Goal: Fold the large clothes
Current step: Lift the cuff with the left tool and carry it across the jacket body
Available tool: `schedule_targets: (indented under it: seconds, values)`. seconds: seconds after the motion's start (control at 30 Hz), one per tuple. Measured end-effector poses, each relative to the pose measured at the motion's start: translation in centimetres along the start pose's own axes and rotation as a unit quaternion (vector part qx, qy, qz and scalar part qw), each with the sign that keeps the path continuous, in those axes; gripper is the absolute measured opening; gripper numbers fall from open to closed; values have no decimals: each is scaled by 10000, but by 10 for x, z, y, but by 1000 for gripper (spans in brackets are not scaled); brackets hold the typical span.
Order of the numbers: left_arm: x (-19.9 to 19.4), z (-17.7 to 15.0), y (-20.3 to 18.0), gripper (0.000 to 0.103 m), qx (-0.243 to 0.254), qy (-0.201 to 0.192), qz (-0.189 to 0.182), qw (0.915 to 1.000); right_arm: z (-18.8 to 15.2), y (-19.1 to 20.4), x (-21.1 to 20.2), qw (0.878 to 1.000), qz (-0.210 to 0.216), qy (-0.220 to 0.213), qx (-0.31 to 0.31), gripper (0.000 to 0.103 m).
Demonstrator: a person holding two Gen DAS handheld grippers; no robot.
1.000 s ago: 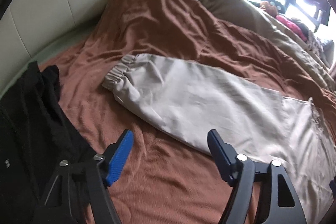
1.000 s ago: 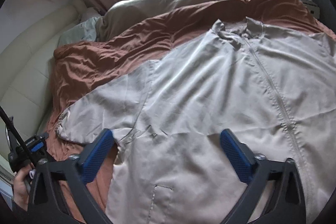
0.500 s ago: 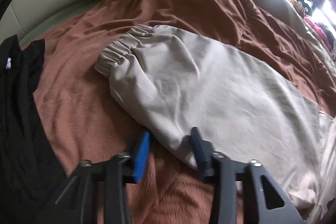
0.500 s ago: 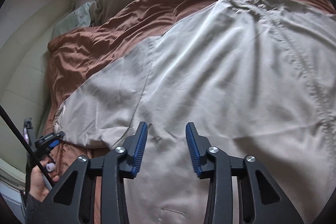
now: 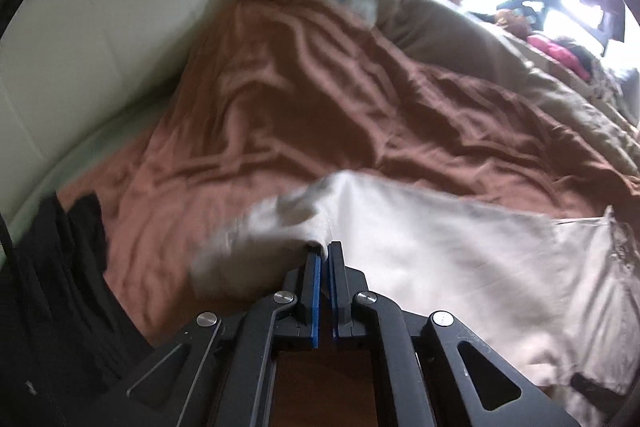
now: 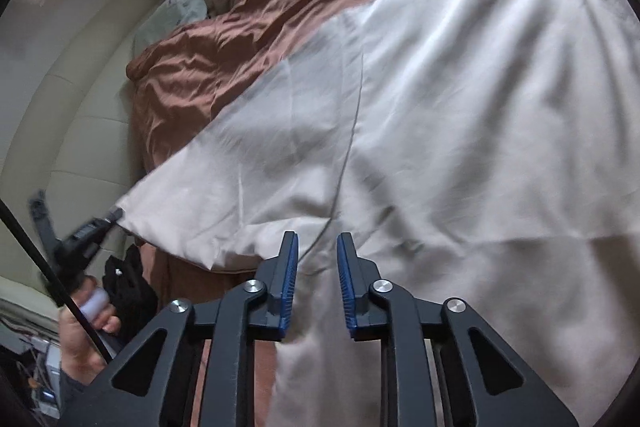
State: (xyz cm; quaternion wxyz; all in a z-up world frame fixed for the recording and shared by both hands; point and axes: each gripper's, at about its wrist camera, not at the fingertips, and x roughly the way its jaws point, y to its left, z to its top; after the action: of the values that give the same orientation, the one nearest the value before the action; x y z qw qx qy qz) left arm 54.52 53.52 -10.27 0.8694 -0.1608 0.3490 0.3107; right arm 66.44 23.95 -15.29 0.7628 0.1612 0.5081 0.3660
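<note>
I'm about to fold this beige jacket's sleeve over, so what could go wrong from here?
1. The left gripper is shut on only a thin edge of the beige jacket's sleeve, so the fabric may slip out mid-fold.
2. The right gripper has been closing, but its blue pads look short of pinching the jacket body, so the body could drag.
3. The rumpled brown blanket underneath may bunch.
</note>
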Motion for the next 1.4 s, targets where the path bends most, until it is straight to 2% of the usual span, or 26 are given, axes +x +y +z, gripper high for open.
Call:
schedule_targets:
  seconds: [0.2,0.3,0.5,0.53,0.57,0.63,0.73,0.87,0.93,1.13,1.3,1.37,1.4]
  values:
    - [-51,32,-48,3,533,-472,-288,9970,-3,-6,45,9977,373,531,212,14]
    - [-79,42,-79,3,787,-690,-512,9932,4,-7,42,9977,429,496,162,14]
    - [-123,49,-132,3,1105,-956,-1031,9839,16,-14,-11,9986,419,-35,332,16]
    - [-129,49,-141,3,1165,-976,-1156,9816,17,-19,-23,9984,414,-126,373,24]
    - [-133,48,-148,3,1225,-980,-1235,9799,15,-23,-35,9980,404,-216,427,38]
    - [-143,46,-166,3,1354,-993,-1392,9759,11,-32,-61,9969,346,-469,528,58]
    - [-156,39,-188,3,1454,-1009,-1661,9701,9,-49,-97,9943,328,-746,687,58]
    - [-172,34,-217,3,1657,-1014,-2017,9600,-6,-69,-151,9910,12,-1132,710,58]
    - [-182,30,-232,3,1775,-1017,-2188,9541,-20,-85,-173,9857,-79,-1353,1001,58]
    - [-207,15,-276,3,2116,-946,-2651,9359,-66,-123,-203,9758,-361,-1468,1578,58]
    - [-212,-8,-316,3,2451,-731,-3061,9170,-54,-137,-232,9663,-595,-1706,1832,58]
    - [-209,-21,-334,3,2567,-550,-3212,9099,-56,-143,-241,9620,-550,-1805,1973,58]
    - [-204,-30,-346,3,2662,-358,-3332,9038,-57,-146,-239,9611,-532,-1816,2013,58]
